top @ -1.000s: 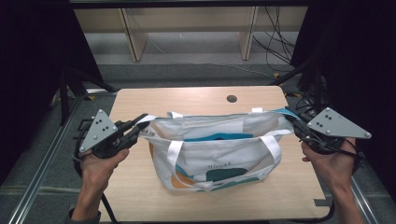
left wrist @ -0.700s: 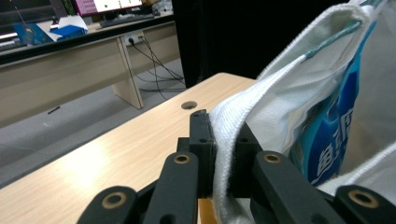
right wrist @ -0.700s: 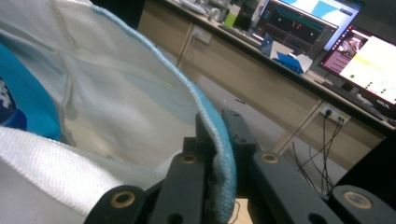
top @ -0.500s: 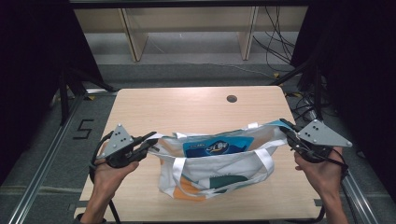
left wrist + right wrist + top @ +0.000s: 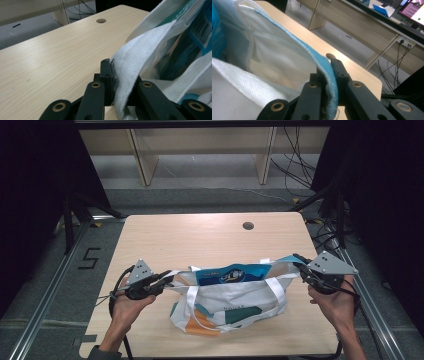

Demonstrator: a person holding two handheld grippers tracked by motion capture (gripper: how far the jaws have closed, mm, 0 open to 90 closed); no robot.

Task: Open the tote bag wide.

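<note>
I have the left hand-held gripper (image 5: 162, 282) and right hand-held gripper (image 5: 299, 262) each pinching one end of the tote bag (image 5: 232, 297), stretched over the counter (image 5: 200, 240). Grasping appears done; laying flat or folding seemingly remains.

The right hand-held gripper (image 5: 329, 82) pinches the bag's blue-edged fabric (image 5: 325, 68) above the wooden surface (image 5: 359, 71).

Pale wooden table (image 5: 200, 245) with a round hole (image 5: 248, 225), a printed tote bag (image 5: 227, 305) on its near half

wooden table (image 5: 200, 245), floor cables (image 5: 295, 170)
</note>
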